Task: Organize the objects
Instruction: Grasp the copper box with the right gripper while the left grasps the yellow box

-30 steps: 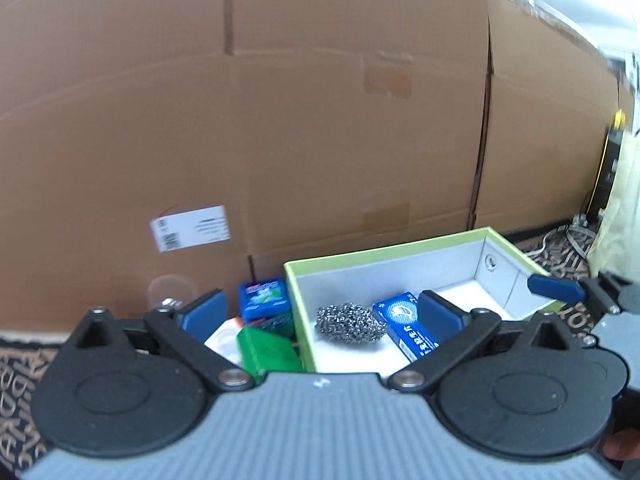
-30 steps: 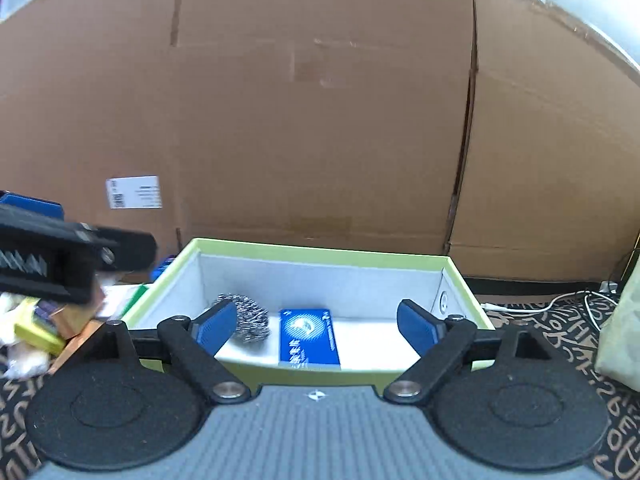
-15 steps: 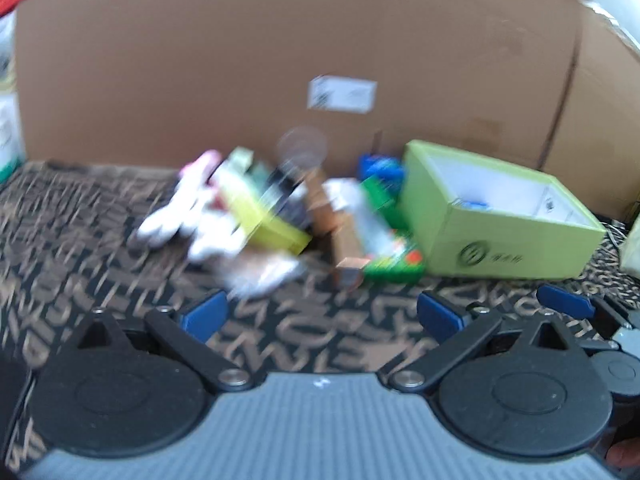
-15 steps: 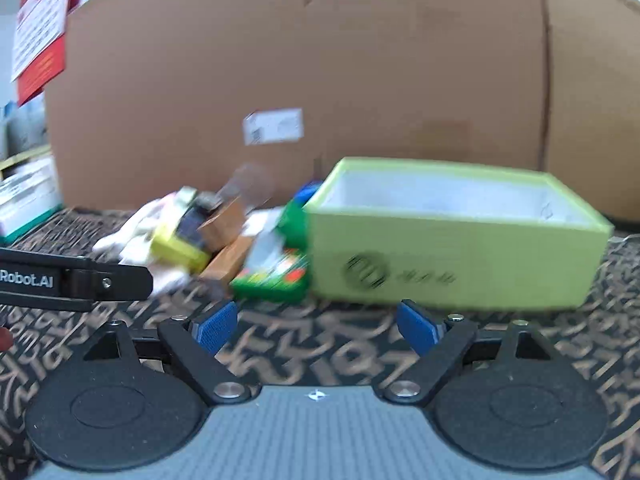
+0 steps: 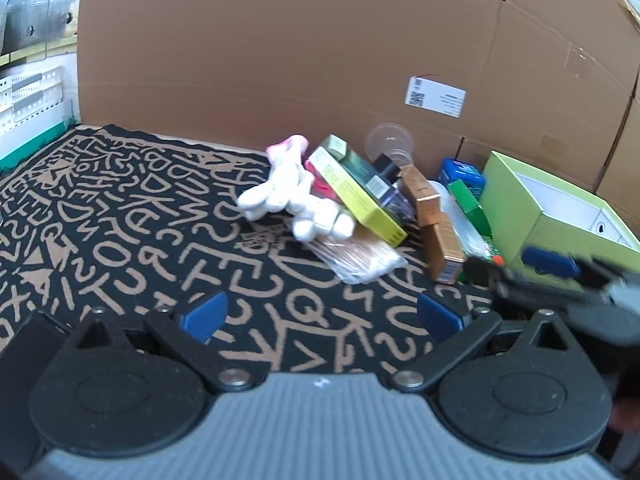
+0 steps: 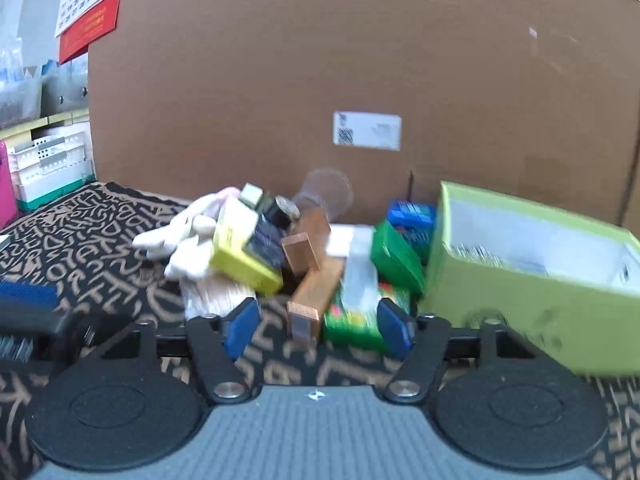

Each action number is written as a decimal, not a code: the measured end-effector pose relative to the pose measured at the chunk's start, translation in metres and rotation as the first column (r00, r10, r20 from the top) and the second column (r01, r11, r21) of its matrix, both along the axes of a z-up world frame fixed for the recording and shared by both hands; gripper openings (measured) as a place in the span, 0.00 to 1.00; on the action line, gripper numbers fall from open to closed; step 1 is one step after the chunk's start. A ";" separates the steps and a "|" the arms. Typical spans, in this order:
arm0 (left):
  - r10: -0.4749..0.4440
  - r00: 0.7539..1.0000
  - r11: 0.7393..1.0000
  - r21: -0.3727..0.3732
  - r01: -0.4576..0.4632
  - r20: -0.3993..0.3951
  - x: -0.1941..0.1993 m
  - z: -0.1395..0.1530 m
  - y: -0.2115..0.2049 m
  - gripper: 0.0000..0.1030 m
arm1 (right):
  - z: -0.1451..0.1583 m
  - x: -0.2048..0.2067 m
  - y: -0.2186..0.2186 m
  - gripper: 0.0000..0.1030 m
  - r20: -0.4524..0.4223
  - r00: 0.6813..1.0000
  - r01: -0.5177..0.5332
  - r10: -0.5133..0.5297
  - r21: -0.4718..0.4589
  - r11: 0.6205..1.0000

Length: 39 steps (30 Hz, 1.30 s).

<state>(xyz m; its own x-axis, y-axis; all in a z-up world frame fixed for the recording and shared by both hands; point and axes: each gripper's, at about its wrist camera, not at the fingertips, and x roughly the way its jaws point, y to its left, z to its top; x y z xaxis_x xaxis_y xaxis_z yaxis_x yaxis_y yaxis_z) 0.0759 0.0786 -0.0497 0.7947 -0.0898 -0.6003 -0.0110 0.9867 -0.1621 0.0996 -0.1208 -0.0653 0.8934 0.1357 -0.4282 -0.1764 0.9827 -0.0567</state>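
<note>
Looking along my left hand-held gripper (image 5: 320, 316), I see its blue pads spread wide with nothing between them, hovering over bare patterned cloth (image 5: 120, 216), and the pile of objects lies ahead and to the right, well apart from the fingertips. My right hand-held gripper (image 6: 316, 330) is also spread wide and empty, and it sits much nearer: a copper-coloured carton (image 6: 314, 292) and a green packet (image 6: 356, 316) lie just beyond its fingertips. In the heap I make out a white plush toy (image 5: 288, 196), a yellow-green box (image 5: 356, 196) leaning over it, a bag of wooden sticks (image 5: 360, 256) at the front, a clear plastic cup (image 5: 390, 146) at the back and a blue packet (image 5: 462, 174). At the right end of the pile stands the open green box (image 5: 560, 224), touching the green packet. A cardboard wall (image 5: 280, 60) closes the counter's far edge, and shelves with white crates (image 6: 48, 156) stand off the left edge.
</note>
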 end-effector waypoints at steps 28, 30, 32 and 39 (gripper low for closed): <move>-0.147 0.984 0.989 -0.030 0.144 -0.101 0.139 -0.008 -0.035 0.53 | 0.002 0.001 -0.005 0.27 0.005 1.000 -0.027 0.027 0.010 1.000; -0.151 0.982 0.988 -0.033 0.148 -0.117 0.146 -0.016 -0.039 0.49 | 0.001 -0.016 -0.013 0.27 -0.003 0.999 -0.033 0.033 0.021 0.999; -0.157 0.981 0.987 -0.041 0.153 -0.110 0.145 -0.018 -0.041 0.44 | -0.001 -0.029 -0.021 0.27 -0.020 0.999 -0.028 0.029 0.038 0.999; -0.277 0.956 0.961 -0.019 0.276 -0.100 0.095 -0.012 -0.047 0.24 | -0.002 -0.061 -0.046 0.27 -0.075 0.997 -0.012 0.022 0.133 0.991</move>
<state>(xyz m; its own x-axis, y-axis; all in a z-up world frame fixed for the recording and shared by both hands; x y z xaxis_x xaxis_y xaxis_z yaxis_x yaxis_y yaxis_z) 0.1711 0.0314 -0.0614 0.6739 -0.3002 -0.6750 0.2455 0.9528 -0.1786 0.0382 -0.1664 -0.0675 0.8562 0.2103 -0.4720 -0.1918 0.9775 0.0877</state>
